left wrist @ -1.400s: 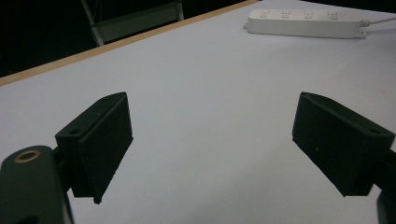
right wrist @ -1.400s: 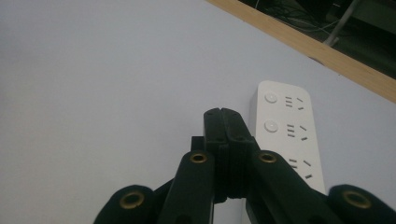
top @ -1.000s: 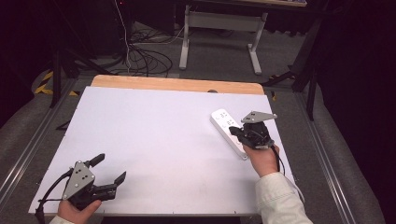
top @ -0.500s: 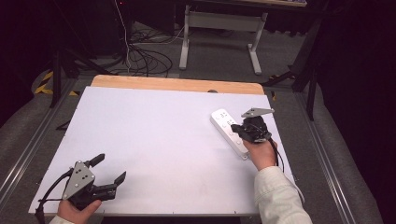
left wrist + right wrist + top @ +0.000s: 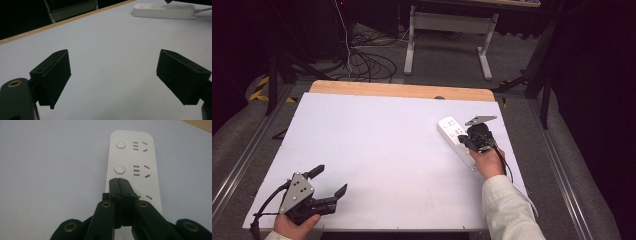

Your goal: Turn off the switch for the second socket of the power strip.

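A white power strip (image 5: 455, 137) with round switch buttons lies at the right side of the white table (image 5: 387, 150). My right gripper (image 5: 469, 138) is over the strip, jaws pressed together with nothing between them. In the right gripper view the shut tips (image 5: 118, 180) sit on the power strip (image 5: 132, 162) just below its second button (image 5: 119, 168). My left gripper (image 5: 328, 182) rests near the front left corner, jaws wide apart and empty. In the left gripper view its fingers (image 5: 53, 77) frame bare table, with the power strip (image 5: 163, 11) far off at the top right.
A wooden strip (image 5: 402, 91) borders the table's far edge. Behind it on the floor are cables (image 5: 362, 60) and a grey metal stand (image 5: 447, 35). The strip's white cord (image 5: 524, 192) runs toward the front right corner.
The right gripper has crept slightly forward along the power strip. The left gripper has stayed put.
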{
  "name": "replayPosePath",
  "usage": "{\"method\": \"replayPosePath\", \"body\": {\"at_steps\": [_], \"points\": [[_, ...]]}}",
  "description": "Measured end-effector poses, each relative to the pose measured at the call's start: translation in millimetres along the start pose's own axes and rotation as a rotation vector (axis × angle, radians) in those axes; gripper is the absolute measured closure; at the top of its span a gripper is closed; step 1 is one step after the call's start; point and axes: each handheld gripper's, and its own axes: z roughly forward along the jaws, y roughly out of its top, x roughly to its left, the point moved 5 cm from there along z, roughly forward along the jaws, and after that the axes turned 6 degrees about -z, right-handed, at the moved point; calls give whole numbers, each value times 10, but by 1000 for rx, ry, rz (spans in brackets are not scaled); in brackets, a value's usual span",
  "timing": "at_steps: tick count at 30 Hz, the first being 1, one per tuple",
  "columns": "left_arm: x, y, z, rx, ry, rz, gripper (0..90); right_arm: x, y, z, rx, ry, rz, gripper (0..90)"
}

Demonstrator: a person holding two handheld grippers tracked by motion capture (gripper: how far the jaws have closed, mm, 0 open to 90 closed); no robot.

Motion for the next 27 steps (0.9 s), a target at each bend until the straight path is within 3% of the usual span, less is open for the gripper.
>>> {"method": "replayPosePath", "body": {"at_steps": [13, 27], "points": [[1, -2, 0, 1, 9, -2, 128, -8, -21, 86, 41, -21, -21, 900], [4, -2, 1, 3, 12, 2, 128, -2, -34, 114, 52, -32, -33, 900]]}}
